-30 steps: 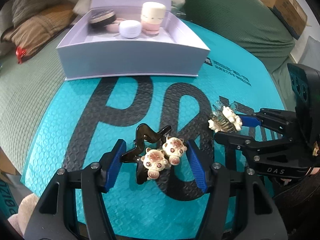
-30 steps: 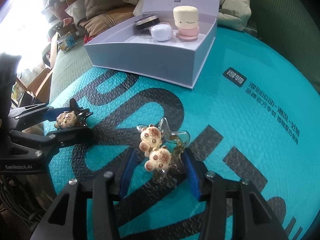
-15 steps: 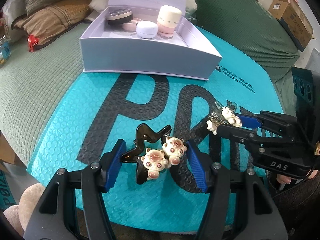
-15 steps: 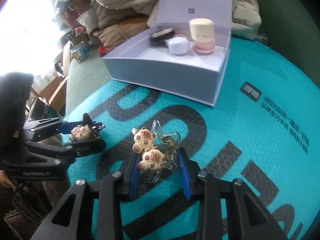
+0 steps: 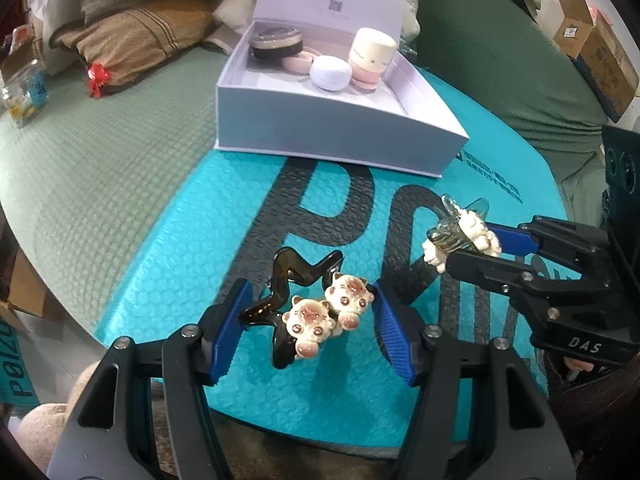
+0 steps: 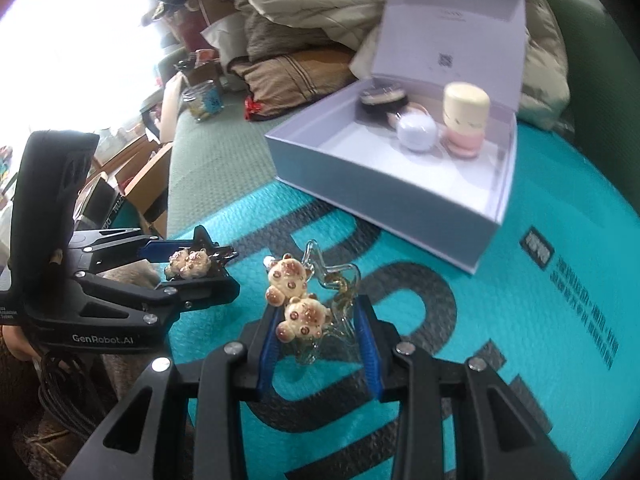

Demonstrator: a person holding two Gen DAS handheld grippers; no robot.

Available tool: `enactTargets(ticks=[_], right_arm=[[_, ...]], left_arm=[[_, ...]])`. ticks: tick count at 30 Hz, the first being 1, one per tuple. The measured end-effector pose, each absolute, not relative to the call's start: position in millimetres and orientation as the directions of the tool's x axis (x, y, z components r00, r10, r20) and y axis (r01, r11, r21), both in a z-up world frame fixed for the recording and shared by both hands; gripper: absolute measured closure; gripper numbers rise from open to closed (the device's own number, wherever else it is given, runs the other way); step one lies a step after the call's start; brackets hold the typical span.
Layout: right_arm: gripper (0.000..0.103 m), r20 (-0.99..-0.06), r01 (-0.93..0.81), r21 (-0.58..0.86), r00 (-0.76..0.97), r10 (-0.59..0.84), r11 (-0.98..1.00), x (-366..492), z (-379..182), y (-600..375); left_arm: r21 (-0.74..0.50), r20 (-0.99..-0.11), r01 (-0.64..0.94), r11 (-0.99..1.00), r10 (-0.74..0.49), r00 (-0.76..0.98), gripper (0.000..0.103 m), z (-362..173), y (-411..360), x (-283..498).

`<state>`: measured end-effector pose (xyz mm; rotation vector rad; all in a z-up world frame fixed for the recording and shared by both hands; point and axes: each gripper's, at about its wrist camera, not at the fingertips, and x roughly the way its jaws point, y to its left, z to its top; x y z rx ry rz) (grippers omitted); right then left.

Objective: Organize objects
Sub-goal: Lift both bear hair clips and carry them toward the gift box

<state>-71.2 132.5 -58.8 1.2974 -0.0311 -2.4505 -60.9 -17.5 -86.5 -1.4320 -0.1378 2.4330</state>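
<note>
Both grippers holding bear hair clips over teal mat.
Left gripper (image 5: 310, 322) clamps dark clip (image 5: 298, 280) lower center; right gripper (image 6: 318, 334) clamps clear clip (image 6: 320, 300); white box (image 5: 336, 136) upper center.

**Bright window, bendy edges**

Strong daylight pours in from the top left of the right wrist view and washes that corner out to white. The white box (image 6: 384, 184) looks a bit smeared there. The left wrist view is evenly lit and sharper. Both pictures curve and darken at the corners.
</note>
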Motion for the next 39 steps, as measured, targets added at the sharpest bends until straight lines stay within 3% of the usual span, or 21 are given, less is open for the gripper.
enactTargets(ticks=[21, 39], right_arm=[[0.067, -0.745, 0.422, 0.105, -0.567, -0.352, -0.9, -102.2, -3.6, 111.8], [0.067, -0.745, 0.352, 0.089, -0.598, -0.297, -0.932, -140.3, 6.2, 137.1]], left_arm=[[-0.167, -0.794, -0.209, -0.964, 0.257, -0.551, 0.043, -29.0, -39.0, -88.1], [-0.119, -0.772, -0.294, -0.948, 0.275, -0.574, 0.043, -8.1, -19.8, -137.5]])
